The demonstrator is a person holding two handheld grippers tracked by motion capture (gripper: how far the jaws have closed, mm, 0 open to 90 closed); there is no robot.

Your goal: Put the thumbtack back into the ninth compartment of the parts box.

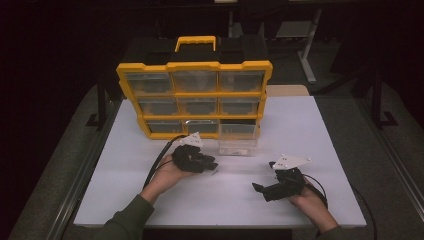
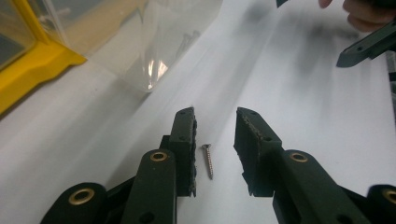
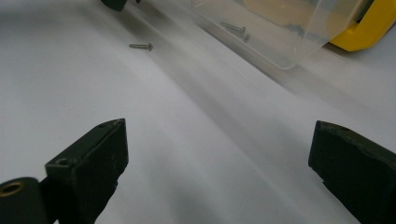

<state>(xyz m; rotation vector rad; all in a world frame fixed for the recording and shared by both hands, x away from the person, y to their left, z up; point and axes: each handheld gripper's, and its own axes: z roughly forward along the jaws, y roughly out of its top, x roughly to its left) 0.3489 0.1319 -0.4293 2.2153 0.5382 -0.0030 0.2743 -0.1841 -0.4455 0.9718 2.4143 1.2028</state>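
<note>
Screw: a single small screw (image 2: 208, 160) lies flat on the white surface (image 1: 300, 130), between the jaws of the left hand-held gripper (image 2: 215, 135), nearer the left-hand jaw in the left gripper view and seemingly clear of both pads; in the right gripper view it lies alone on the bare top (image 3: 141, 45).
Left hand-held gripper: low over the surface just in front of the organiser, jaws parted by a narrow gap that straddles the screw; nothing is pinched.
Right hand-held gripper: (image 3: 219, 172) held well apart to the right, jaws spread wide, nothing between them.
Clear drawer: a see-through drawer (image 1: 239, 145) sits pulled out on the surface before the lower right bay of the yellow organiser (image 1: 195, 95); a few more screws (image 3: 236, 29) lie inside it.
Step in hand: by my reading, picking up the loose screw, probably to go in the clear drawer; the approach looks done, the grip not yet.
Next move calls for: bringing the pads together squarely across the thin shank, tips kept down at the surface, since so slim a screw could roll or tip out; then a lift towards the drawer's open top.
Writing: no brand, label or lettering can be read on the organiser, the drawer or either hand-held gripper.
</note>
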